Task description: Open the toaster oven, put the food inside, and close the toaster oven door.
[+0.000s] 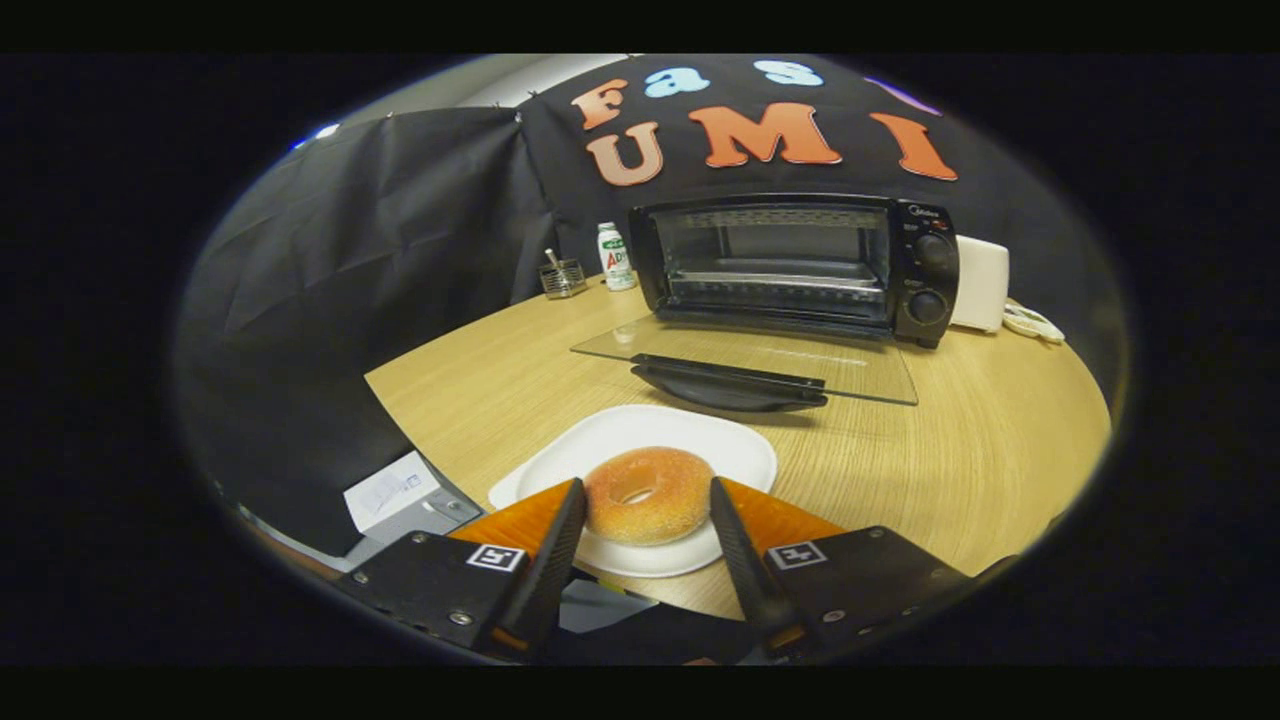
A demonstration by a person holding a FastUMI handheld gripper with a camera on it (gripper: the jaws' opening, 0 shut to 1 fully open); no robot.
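A sugared doughnut (648,495) lies on a white plate (690,440) at the near side of the round wooden table (980,440). My gripper (646,487) has one finger against each side of the doughnut and is shut on it, with the doughnut still resting on the plate. Beyond the plate stands the black toaster oven (800,262). Its glass door (760,360) is folded down flat toward me, and the door's dark handle (728,385) points at the plate. A wire rack shows inside the oven's lit cavity.
Left of the oven stand a small white bottle (615,256) and a metal mesh holder (563,277). A white appliance (980,285) sits right of the oven, with a cord beside it. A white box (392,492) lies below the table's left edge.
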